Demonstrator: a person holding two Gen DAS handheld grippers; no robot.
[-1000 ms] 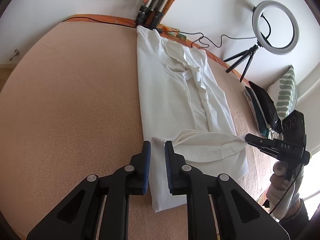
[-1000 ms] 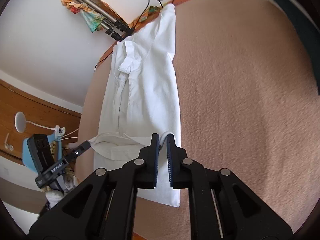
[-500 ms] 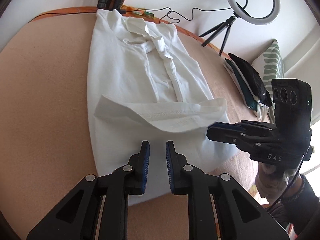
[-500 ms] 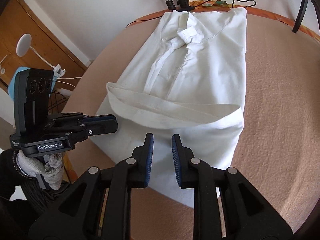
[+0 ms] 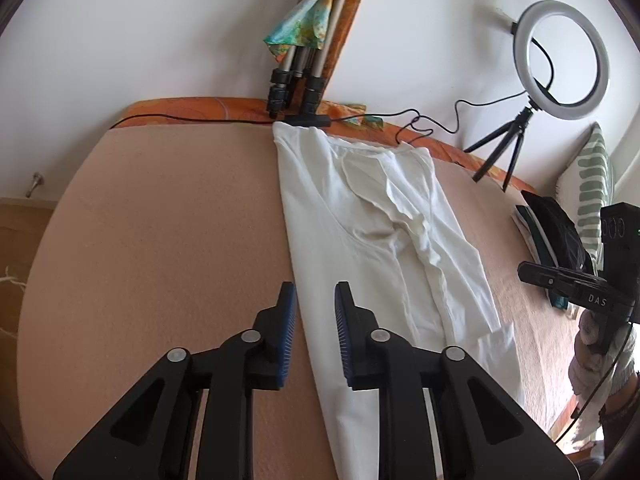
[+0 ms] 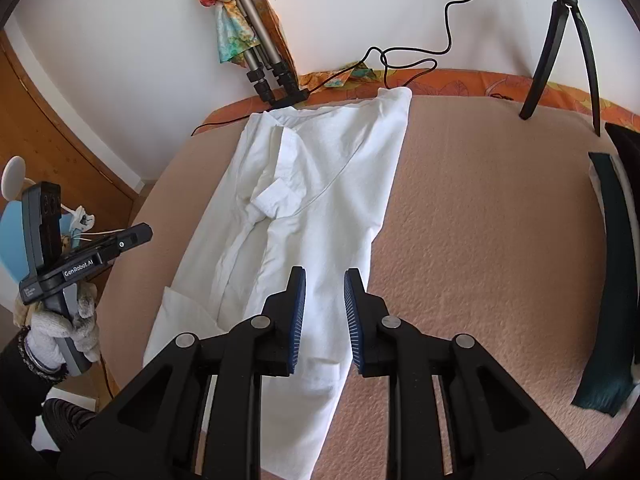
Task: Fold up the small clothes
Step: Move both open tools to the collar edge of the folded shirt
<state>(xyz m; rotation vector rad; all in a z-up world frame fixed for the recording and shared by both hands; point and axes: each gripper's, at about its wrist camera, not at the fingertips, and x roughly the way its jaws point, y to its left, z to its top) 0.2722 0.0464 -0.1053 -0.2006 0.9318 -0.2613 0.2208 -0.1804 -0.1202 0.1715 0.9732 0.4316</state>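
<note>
A white collared shirt [image 5: 372,232] lies flat and lengthwise on the peach bed cover [image 5: 160,240], its sides folded in to a narrow strip, collar at the far end. It also shows in the right wrist view [image 6: 312,200]. My left gripper [image 5: 315,308] is open and empty, hovering over the shirt's left edge near its lower part. My right gripper [image 6: 325,300] is open and empty above the shirt's right edge. Each gripper shows in the other's view: the right one [image 5: 576,284], the left one [image 6: 100,252].
A tripod [image 5: 296,80] with a colourful cloth stands at the far edge by the wall. A ring light [image 5: 560,60] on a small tripod stands at the right. A stack of dark folded clothes [image 5: 552,236] and a striped pillow [image 5: 588,196] lie at the right. Cables run along the orange bed edge.
The lifted bottom hem was let go and the shirt now lies flat. Both grippers have drawn back to the shirt's side edges and opened wider.
</note>
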